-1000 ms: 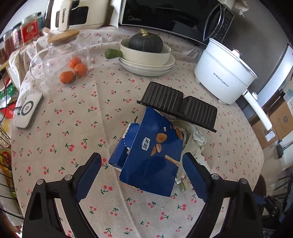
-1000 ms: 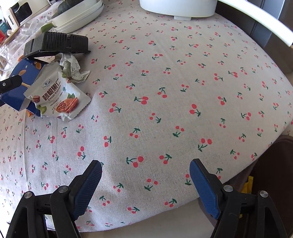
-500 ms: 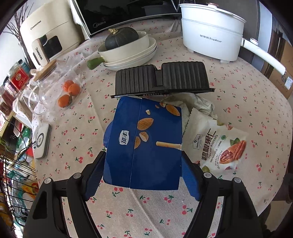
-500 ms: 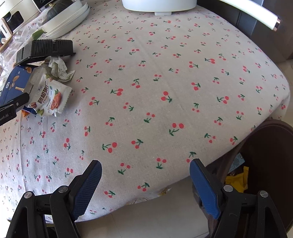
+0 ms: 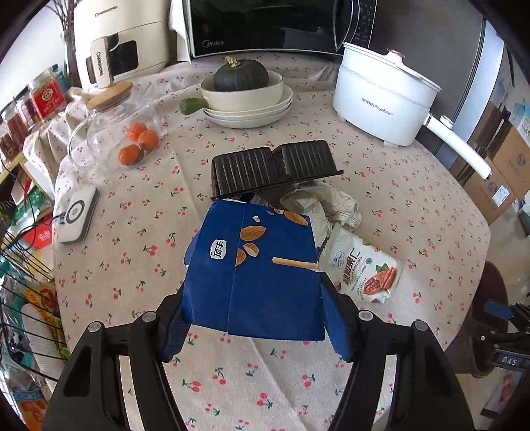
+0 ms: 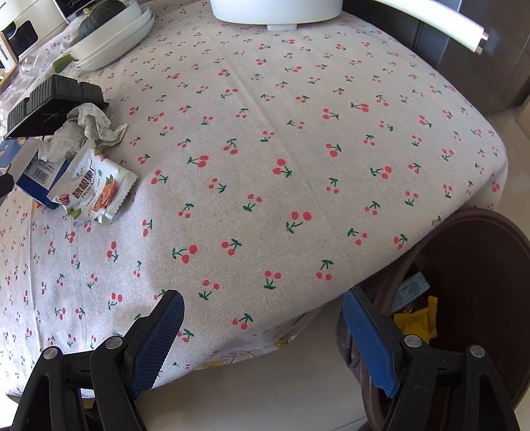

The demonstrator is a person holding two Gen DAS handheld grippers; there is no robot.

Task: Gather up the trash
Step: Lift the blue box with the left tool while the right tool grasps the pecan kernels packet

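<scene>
Blue snack box [image 5: 255, 275] sits clamped between left gripper [image 5: 253, 315] fingers [image 5: 334, 321].

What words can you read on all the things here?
"Midea": microwave
"CHANGHONG": cream appliance, on its top and handle
"Royalstar": white electric pot
"Pecan Kernels": nut packet
"DAS": right gripper
The Chinese logo on the blue box and the red jar labels are too small or blurred.

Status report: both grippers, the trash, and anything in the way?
Left gripper shut on blue box. Right gripper open, empty, beside bin. Nut packet, crumpled paper, black tray remain on table.
</scene>
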